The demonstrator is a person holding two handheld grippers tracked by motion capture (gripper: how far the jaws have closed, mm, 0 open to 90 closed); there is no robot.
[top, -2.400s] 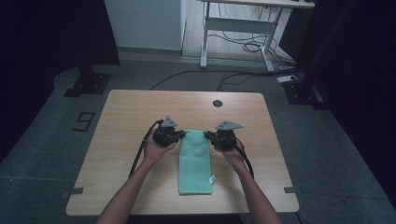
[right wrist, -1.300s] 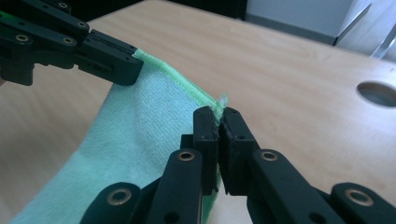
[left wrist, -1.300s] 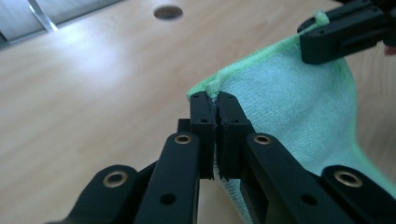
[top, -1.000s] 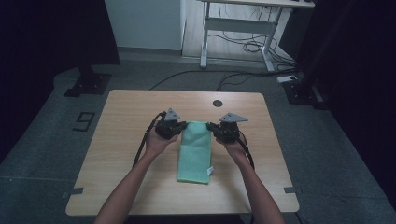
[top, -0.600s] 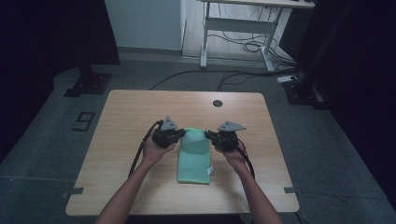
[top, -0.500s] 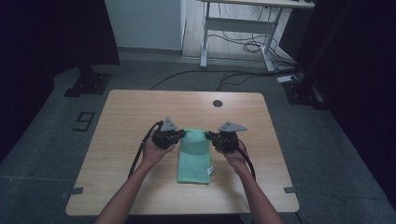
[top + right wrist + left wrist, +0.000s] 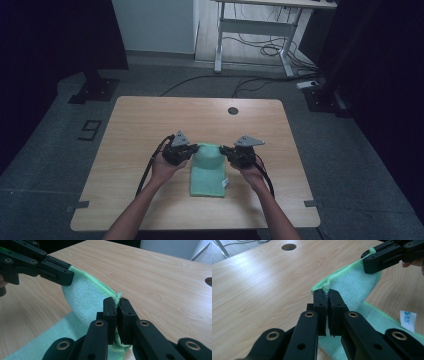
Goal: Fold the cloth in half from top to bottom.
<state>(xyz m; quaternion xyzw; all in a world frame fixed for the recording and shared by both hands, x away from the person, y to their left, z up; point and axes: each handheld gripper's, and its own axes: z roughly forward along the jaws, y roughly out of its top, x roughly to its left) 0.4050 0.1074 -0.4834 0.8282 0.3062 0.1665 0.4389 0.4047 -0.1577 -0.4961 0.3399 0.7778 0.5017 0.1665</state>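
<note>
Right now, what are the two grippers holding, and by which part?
Both hold the green towel by its far edge: the left gripper is shut on one far corner, the right gripper on the other, lifting that end off the table.

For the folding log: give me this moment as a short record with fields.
work: folding a green microfibre cloth on the wooden table
left claw: shut on the cloth's far left corner
right claw: shut on the far right corner
cloth: far edge lifted, near part flat on the table
label: white tag at the cloth's edge
</note>
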